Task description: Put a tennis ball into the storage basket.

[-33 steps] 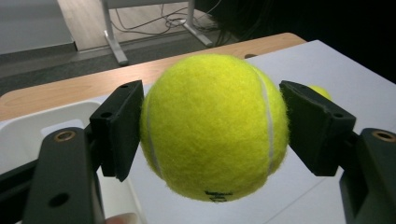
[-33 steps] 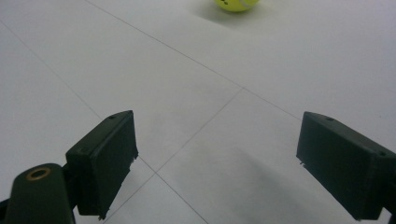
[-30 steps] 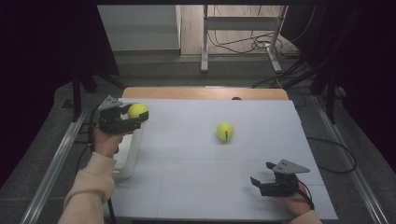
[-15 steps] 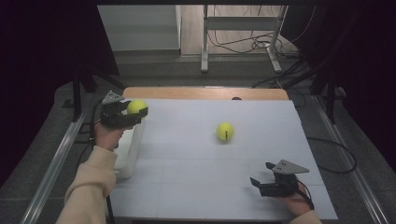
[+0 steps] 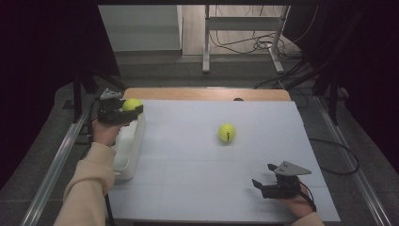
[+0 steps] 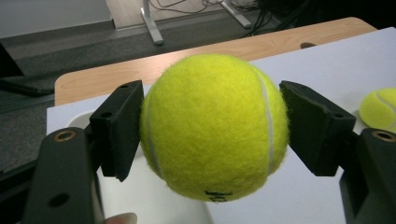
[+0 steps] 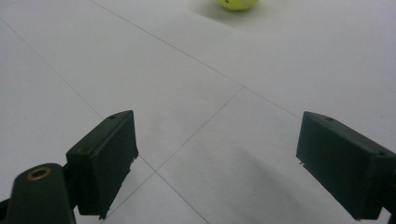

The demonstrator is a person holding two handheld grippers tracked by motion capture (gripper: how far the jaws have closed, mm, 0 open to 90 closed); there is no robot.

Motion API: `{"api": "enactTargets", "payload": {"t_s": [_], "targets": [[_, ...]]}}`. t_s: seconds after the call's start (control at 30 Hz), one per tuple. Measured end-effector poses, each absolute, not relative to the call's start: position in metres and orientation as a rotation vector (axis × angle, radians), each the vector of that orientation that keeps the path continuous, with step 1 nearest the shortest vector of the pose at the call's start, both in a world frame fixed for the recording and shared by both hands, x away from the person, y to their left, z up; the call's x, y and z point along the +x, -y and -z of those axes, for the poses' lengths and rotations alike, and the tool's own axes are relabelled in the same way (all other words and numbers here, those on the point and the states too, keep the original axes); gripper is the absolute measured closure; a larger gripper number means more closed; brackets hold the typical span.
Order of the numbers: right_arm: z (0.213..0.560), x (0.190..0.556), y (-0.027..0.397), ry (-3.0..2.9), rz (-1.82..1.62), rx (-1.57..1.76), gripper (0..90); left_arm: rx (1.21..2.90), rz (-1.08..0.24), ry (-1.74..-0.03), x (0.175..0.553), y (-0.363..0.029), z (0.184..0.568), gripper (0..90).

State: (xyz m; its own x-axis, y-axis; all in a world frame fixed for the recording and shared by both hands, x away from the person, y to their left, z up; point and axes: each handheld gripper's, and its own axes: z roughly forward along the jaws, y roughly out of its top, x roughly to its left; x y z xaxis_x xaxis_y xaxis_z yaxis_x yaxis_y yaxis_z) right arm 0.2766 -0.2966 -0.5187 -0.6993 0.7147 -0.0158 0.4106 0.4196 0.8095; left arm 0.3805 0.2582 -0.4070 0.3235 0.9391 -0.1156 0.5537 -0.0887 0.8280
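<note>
Over the white bin (image 5: 128,155) at the surface's left edge, a tennis ball (image 5: 131,104) is held clamped in the left gripper (image 5: 123,113), ready for lowering and release, while the right gripper (image 5: 264,178) rests open.

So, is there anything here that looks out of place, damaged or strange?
Nothing stands out. The left gripper holds one tennis ball squarely above the white bin; the other ball lies loose on the table.
</note>
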Motion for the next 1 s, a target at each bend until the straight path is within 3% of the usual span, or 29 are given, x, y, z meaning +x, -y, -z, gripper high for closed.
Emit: {"api": "enactTargets", "payload": {"t_s": [1.0], "targets": [[0.520,0.277,0.297,-2.329,-1.165,0.973,12.8,1.786,-0.563,-1.559,0.416,-0.284,0.429,26.5]]}}
